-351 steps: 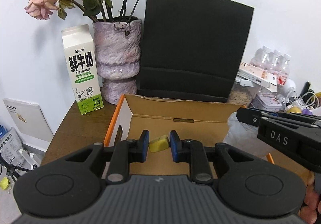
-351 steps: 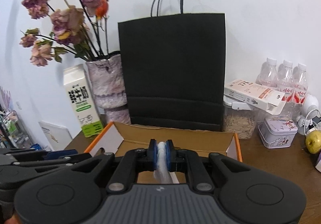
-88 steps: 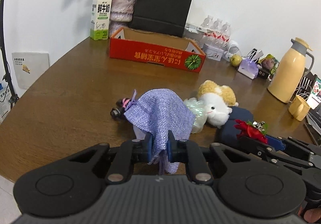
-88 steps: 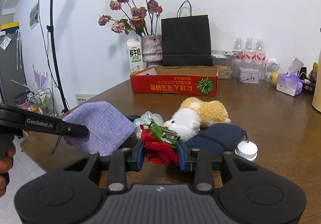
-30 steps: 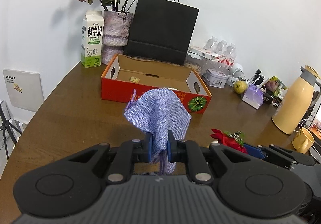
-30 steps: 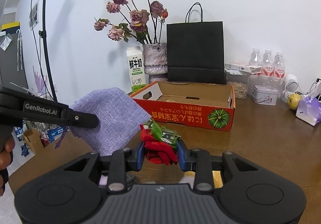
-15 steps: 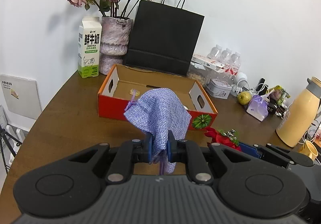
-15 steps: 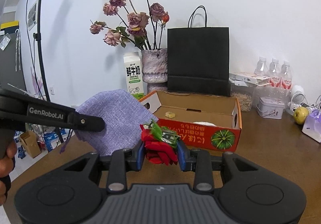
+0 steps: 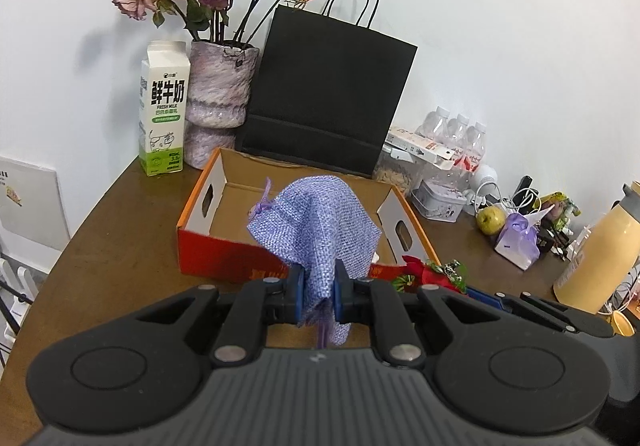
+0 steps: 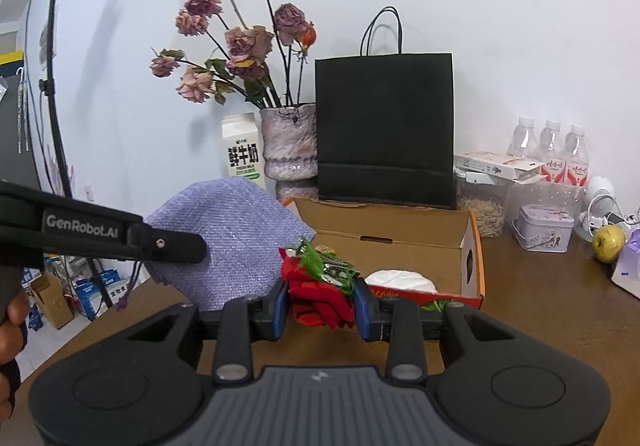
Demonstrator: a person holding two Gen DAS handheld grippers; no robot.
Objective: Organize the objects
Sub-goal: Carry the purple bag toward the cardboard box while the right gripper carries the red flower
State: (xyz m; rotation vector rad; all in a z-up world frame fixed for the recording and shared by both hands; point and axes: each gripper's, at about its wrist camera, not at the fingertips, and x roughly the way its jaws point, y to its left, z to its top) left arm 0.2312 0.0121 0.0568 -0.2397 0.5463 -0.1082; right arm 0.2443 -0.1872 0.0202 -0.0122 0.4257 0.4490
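My left gripper (image 9: 317,296) is shut on a purple woven pouch (image 9: 320,230) and holds it in the air just before the near wall of the open red cardboard box (image 9: 224,254). The pouch also shows in the right wrist view (image 10: 228,242). My right gripper (image 10: 320,304) is shut on a red fabric flower with green leaves (image 10: 318,288), to the right of the left gripper, near the box's front (image 10: 472,266). The flower also shows in the left wrist view (image 9: 430,272). A white round object (image 10: 400,280) lies inside the box.
Behind the box stand a milk carton (image 9: 163,110), a vase of dried roses (image 9: 222,86) and a black paper bag (image 9: 324,94). To the right are water bottles (image 9: 456,138), a tin (image 9: 438,202), a pear (image 9: 490,218) and a yellow thermos (image 9: 600,250).
Both grippers have moved closer to the red box, each still holding its object; the box and the things behind it look larger now.
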